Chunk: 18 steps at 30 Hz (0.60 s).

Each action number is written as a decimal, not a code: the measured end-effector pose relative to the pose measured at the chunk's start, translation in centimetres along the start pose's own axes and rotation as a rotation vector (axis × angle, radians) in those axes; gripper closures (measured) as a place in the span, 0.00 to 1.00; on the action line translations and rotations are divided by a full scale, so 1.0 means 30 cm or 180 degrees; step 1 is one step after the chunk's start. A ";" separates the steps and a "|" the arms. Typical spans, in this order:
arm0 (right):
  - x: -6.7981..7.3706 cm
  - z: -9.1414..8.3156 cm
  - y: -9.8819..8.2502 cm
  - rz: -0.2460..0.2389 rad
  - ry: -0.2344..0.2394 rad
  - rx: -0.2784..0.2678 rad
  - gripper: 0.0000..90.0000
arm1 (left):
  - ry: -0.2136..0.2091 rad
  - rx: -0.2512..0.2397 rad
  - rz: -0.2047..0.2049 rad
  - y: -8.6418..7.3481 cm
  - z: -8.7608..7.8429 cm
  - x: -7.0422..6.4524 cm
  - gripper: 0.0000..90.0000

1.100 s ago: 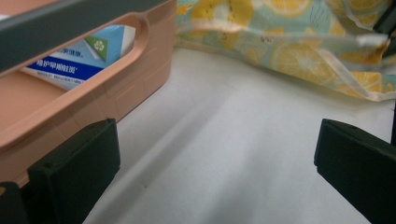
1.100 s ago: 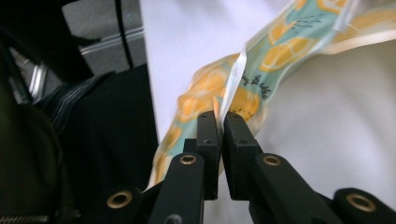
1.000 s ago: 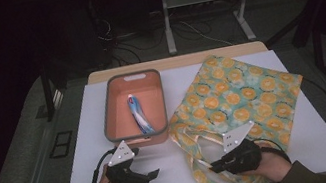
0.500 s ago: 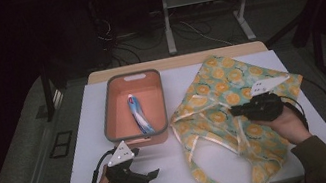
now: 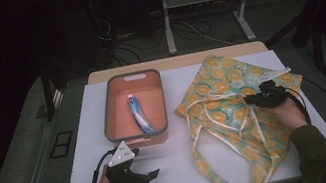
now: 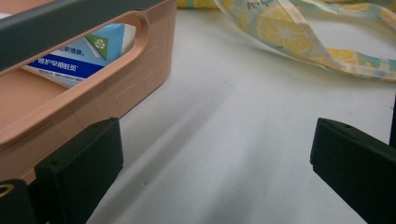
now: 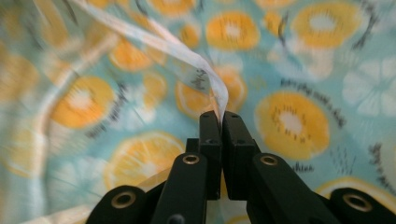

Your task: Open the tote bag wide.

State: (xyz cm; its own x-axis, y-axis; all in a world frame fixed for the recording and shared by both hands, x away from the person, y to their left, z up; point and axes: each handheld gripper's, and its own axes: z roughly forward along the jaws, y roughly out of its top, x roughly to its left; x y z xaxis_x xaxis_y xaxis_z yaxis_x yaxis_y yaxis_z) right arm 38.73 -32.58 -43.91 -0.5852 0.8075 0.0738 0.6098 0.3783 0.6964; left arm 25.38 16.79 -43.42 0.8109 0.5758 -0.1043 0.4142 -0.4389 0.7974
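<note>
The right gripper pinched the tote bag's strap over the cloth, the toothpaste lengthwise in the tray beside the wide-open left gripper.

You have the lemon-print tote bag lying flat on the right half of the counter, teal with orange slices, one pale handle strap lifted over the cloth and pinched in your right claw, the other looping toward you.
</note>
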 end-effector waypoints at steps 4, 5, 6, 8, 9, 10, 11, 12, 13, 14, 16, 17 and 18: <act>-0.004 -0.010 -0.002 0.0108 -0.0097 0.0010 0.74 | 0.0000 0.0001 0.0008 0.000 0.000 0.000 0.01; 0.001 -0.027 0.007 0.0138 -0.0096 -0.0045 0.69 | 0.0000 -0.0001 0.0008 0.001 0.000 0.000 0.01; 0.011 -0.055 0.021 0.0168 -0.0049 -0.0131 0.62 | 0.0001 -0.0001 0.0009 0.001 0.000 0.000 0.01; 0.031 -0.091 0.041 0.0149 0.0020 -0.0195 0.56 | 0.0007 0.0002 0.0005 0.001 0.000 0.000 0.01; 0.051 -0.118 0.051 0.0075 0.0024 -0.0260 0.54 | 0.0004 -0.0002 0.0007 0.001 0.000 0.000 0.01; 0.067 -0.136 0.056 0.0047 0.0039 -0.0299 0.54 | 0.0001 -0.0004 0.0010 0.002 -0.001 0.000 0.01; 0.078 -0.147 0.059 0.0032 0.0080 -0.0316 0.54 | 0.0002 -0.0013 0.0010 0.002 -0.002 -0.001 0.01; 0.100 -0.163 0.061 0.0004 0.0191 -0.0338 0.54 | -0.0001 -0.0014 0.0006 0.002 -0.002 -0.002 0.01; 0.115 -0.170 0.061 -0.0024 0.0257 -0.0348 0.54 | -0.0003 -0.0017 0.0005 0.002 -0.002 -0.002 0.01; 0.136 -0.178 0.061 -0.0058 0.0337 -0.0340 0.55 | -0.0004 -0.0015 0.0007 0.002 -0.002 -0.001 0.01; 0.187 -0.188 0.058 -0.0190 0.0465 -0.0314 0.56 | -0.0008 -0.0011 0.0003 0.002 -0.001 0.000 0.01; 0.212 -0.190 0.055 -0.0255 0.0525 -0.0301 0.58 | -0.0008 -0.0016 0.0001 0.002 0.000 -0.001 0.01; 0.238 -0.189 0.051 -0.0295 0.0602 -0.0277 0.60 | -0.0010 -0.0016 -0.0001 0.002 0.000 -0.001 0.01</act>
State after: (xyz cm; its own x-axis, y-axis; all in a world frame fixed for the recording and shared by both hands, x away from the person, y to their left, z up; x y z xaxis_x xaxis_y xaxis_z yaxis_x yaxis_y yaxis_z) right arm 32.46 -28.82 -38.27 -0.7313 0.6689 0.1334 0.5051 0.3998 0.7649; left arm 25.38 16.75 -43.38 0.8121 0.5738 -0.1065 0.4125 -0.4351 0.8003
